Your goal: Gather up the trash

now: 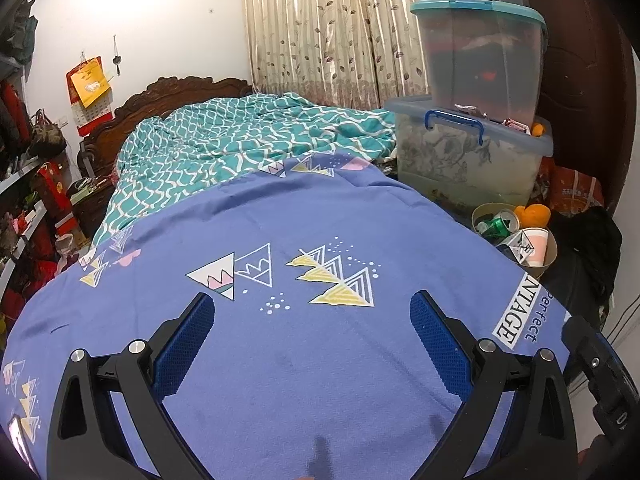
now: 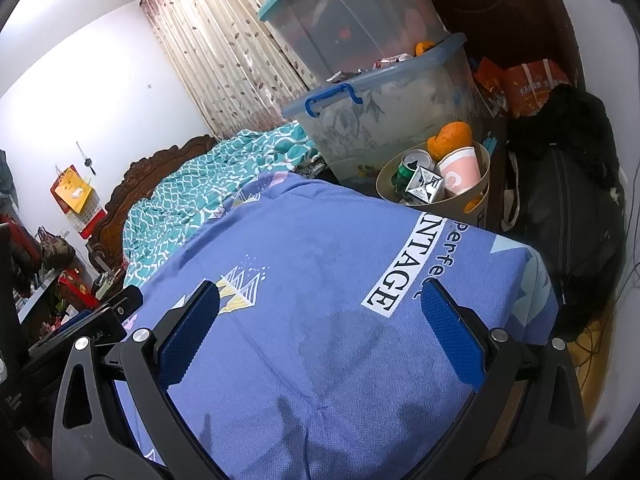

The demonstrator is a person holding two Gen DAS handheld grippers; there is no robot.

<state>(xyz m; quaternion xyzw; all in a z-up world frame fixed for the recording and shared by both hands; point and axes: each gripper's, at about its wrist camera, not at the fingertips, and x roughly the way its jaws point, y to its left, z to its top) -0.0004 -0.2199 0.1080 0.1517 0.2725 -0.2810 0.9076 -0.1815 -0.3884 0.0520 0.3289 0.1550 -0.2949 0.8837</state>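
A tan waste bin stands beside the bed's far right edge. It holds a green can, a pink and white paper cup, a small black and white carton and orange peel. My left gripper hovers open over the blue bedsheet, with nothing between its fingers. Over the sheet's right part, my right gripper is open and empty too. The left gripper's body shows at the left of the right wrist view.
Stacked clear storage boxes stand behind the bin. A teal patterned quilt lies toward the carved headboard. A black bag and an orange bag sit right of the bin. Cluttered shelves line the left.
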